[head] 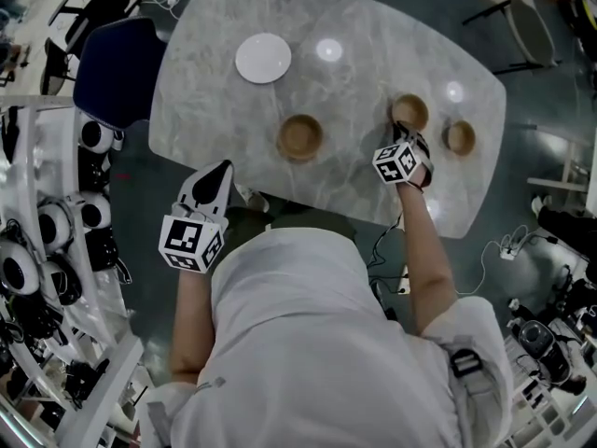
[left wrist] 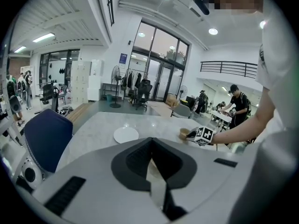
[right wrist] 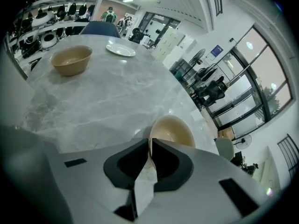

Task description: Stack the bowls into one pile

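Three wooden bowls stand apart on the marble table (head: 364, 26): a larger one (head: 299, 137) near the front edge, a middle one (head: 409, 112) and a small one (head: 459, 137) at the right. My right gripper (head: 401, 133) points down at the near rim of the middle bowl (right wrist: 174, 127). In the right gripper view its pads (right wrist: 150, 141) are shut on that thin rim, and the bowl rests on the table. My left gripper (head: 222, 169) hovers off the table's front left edge, shut (left wrist: 151, 141), holding nothing.
A white plate (head: 263, 58) lies at the back left of the table. A blue chair (head: 117, 68) stands off the table's left end. Racks of helmets (head: 37, 250) line the left side. Bright lamp reflections (head: 328, 49) spot the tabletop.
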### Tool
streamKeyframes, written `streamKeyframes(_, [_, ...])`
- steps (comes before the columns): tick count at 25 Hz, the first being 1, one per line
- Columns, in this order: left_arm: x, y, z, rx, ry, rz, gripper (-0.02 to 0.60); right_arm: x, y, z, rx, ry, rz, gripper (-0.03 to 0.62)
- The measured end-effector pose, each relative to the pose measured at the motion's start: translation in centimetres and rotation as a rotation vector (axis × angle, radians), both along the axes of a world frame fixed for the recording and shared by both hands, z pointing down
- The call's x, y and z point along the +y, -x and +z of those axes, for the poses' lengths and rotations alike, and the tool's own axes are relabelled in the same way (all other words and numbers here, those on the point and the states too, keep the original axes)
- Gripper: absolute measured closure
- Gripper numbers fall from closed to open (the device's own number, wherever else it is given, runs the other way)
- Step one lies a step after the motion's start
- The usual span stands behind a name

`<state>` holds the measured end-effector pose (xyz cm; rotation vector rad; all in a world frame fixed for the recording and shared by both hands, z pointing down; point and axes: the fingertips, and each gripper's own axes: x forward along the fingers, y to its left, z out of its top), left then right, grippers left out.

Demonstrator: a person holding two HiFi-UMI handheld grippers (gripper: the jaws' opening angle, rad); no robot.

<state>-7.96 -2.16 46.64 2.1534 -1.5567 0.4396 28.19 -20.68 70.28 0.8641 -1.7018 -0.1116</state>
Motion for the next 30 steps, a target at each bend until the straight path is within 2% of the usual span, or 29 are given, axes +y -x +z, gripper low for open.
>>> streamKeyframes(7, [0.3, 1.2, 0.0, 0.011, -0.007, 0.012, 0.578, 0.5, 0.7, -1.1, 0.023, -0.025, 0.006, 0.557])
streamKeyframes(13, [0.3, 2.6, -0.4, 0.032, -0.025, 0.03, 0.578, 1.7, 3.1, -2.7, 0.008, -0.04, -0.01, 0.561])
streamKeyframes(30, [0.5, 7.0, -0.4, 0.094, -0.057, 0.142, 0.578, 8.0, 17.1, -9.1, -0.178, -0.032, -0.158, 0.562])
